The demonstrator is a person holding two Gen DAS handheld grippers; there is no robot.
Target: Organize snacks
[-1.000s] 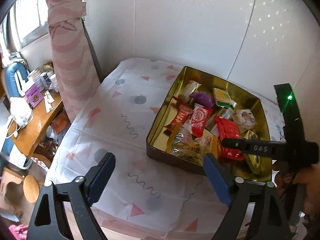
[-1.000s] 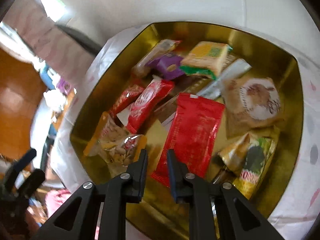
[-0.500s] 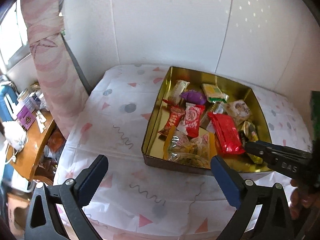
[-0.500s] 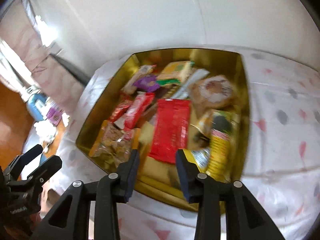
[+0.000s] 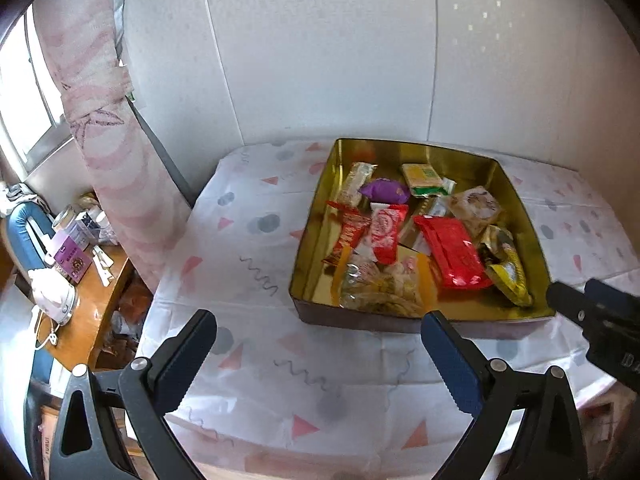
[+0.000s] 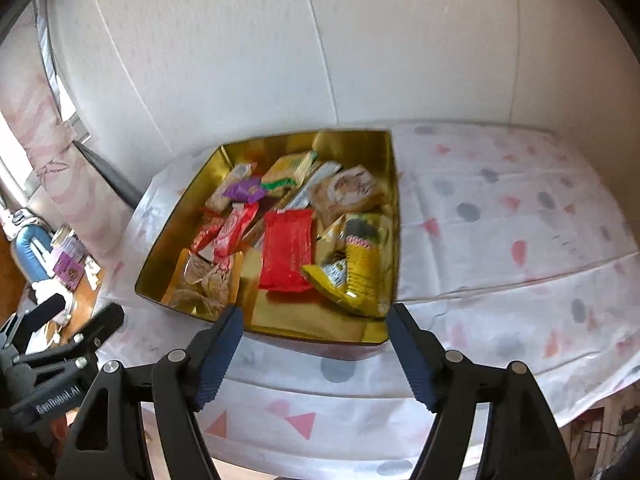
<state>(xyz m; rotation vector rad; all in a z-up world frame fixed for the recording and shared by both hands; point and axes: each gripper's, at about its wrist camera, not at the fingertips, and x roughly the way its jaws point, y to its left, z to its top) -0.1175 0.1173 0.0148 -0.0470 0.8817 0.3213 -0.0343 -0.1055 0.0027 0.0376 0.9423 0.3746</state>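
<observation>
A gold tin (image 5: 316, 216) (image 6: 180, 236) sits on the white patterned tablecloth and holds several snack packets. Among them are a flat red packet (image 5: 452, 252) (image 6: 286, 250), a purple one (image 5: 384, 191) (image 6: 242, 191) and a yellow one (image 5: 508, 272) (image 6: 356, 268). My left gripper (image 5: 318, 338) is open and empty, held above the cloth in front of the tin. My right gripper (image 6: 314, 330) is open and empty, just before the tin's near wall. Its fingers (image 5: 592, 308) show at the right edge of the left wrist view.
The tablecloth (image 5: 248, 240) (image 6: 500, 240) covers a table set into a white wall corner. A pink curtain (image 5: 108, 140) hangs at the left. A lower wooden desk (image 5: 92, 304) with small items stands left of the table.
Both grippers have pulled back from the tin toward the table's front. My right gripper has opened from nearly shut to wide. The snacks have not moved.
</observation>
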